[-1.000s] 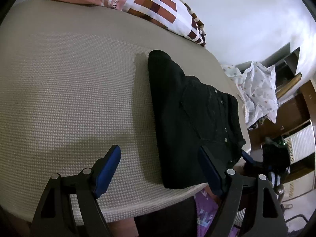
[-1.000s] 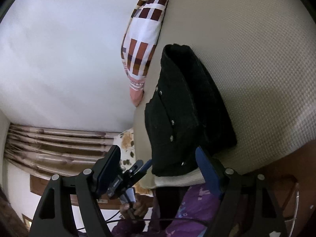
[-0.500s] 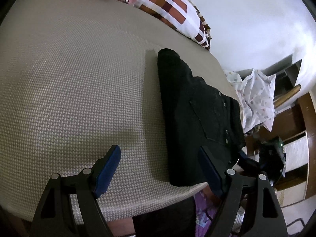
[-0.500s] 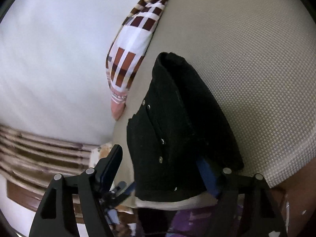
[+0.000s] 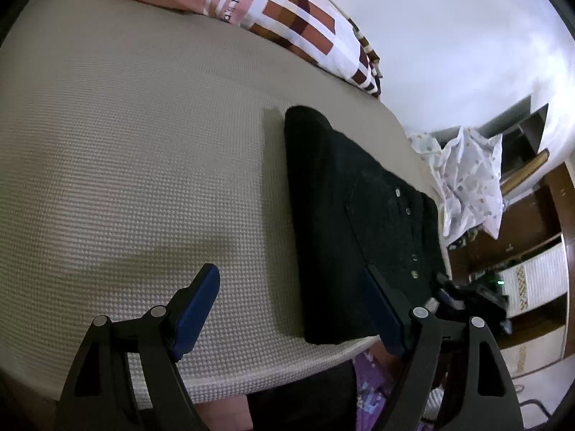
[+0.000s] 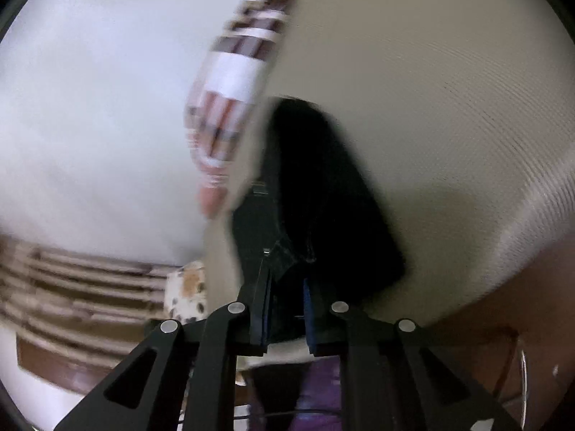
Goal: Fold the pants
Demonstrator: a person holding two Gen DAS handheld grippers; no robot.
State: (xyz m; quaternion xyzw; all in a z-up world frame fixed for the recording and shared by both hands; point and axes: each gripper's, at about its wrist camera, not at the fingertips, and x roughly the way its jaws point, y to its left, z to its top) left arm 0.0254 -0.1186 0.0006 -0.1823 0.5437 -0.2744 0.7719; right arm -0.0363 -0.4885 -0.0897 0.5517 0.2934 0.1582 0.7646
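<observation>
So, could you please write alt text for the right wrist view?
The right tongs have just closed on the near edge of black folded pants on a beige bed; a patterned pillow lies beyond, blurred.

Pillow [image 5: 273,7] — partial lettering "favo".

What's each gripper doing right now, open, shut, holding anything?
Left gripper: open, holding nothing, above the bed.
Right gripper: jaws have just been closing, now shut on the near edge of the black pants.
</observation>
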